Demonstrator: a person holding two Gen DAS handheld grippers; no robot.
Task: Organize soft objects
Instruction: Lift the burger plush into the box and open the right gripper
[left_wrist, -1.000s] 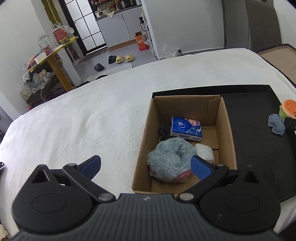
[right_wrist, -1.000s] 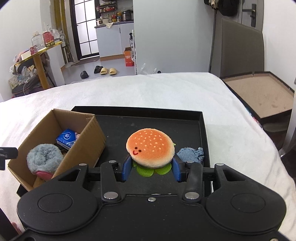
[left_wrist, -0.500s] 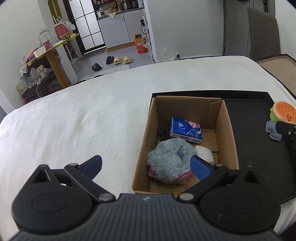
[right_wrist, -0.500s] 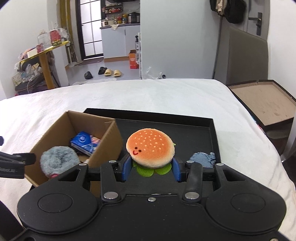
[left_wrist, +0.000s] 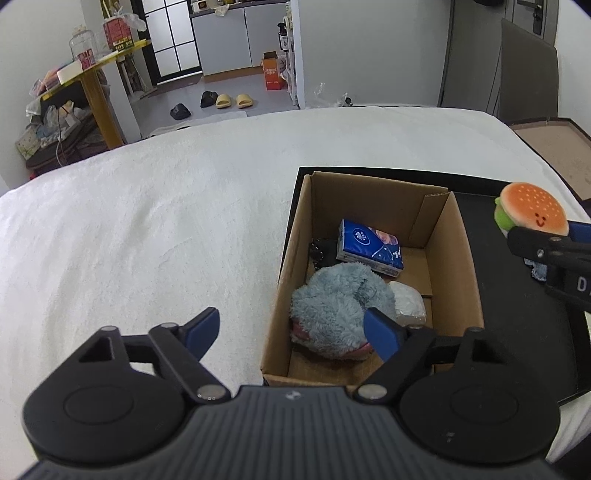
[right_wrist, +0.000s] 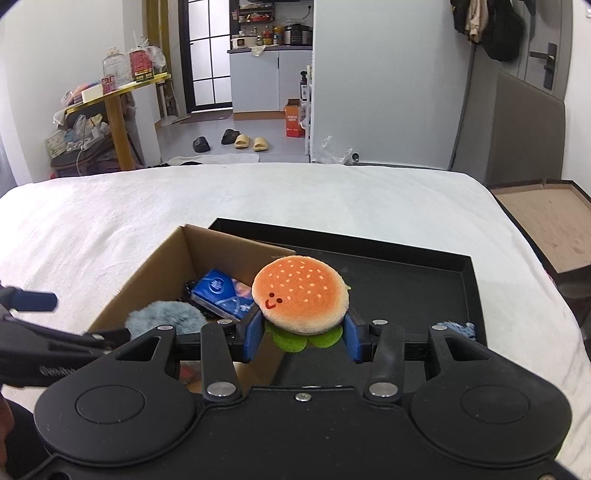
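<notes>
My right gripper (right_wrist: 301, 334) is shut on a plush burger (right_wrist: 301, 295) and holds it in the air above the near right corner of the cardboard box (right_wrist: 147, 280). In the left wrist view the burger (left_wrist: 532, 210) hangs just right of the box (left_wrist: 458, 258). The box holds a fluffy grey-blue toy (left_wrist: 332, 314), a blue tissue pack (left_wrist: 369, 247) and a white pouch (left_wrist: 408, 306). My left gripper (left_wrist: 291, 334) hovers over the box's near left corner. Its jaws are closing with nothing gripped between them.
The box stands on the left part of a black tray (right_wrist: 406, 280) on a white bed cover (left_wrist: 147, 240). A small blue fabric piece (right_wrist: 454, 328) lies on the tray, partly behind my right gripper. A brown board (right_wrist: 546, 221) lies off the bed's right side.
My right gripper carried the burger leftward, from over the tray to the box's edge. The left gripper's jaws narrowed and it shifted slightly.
</notes>
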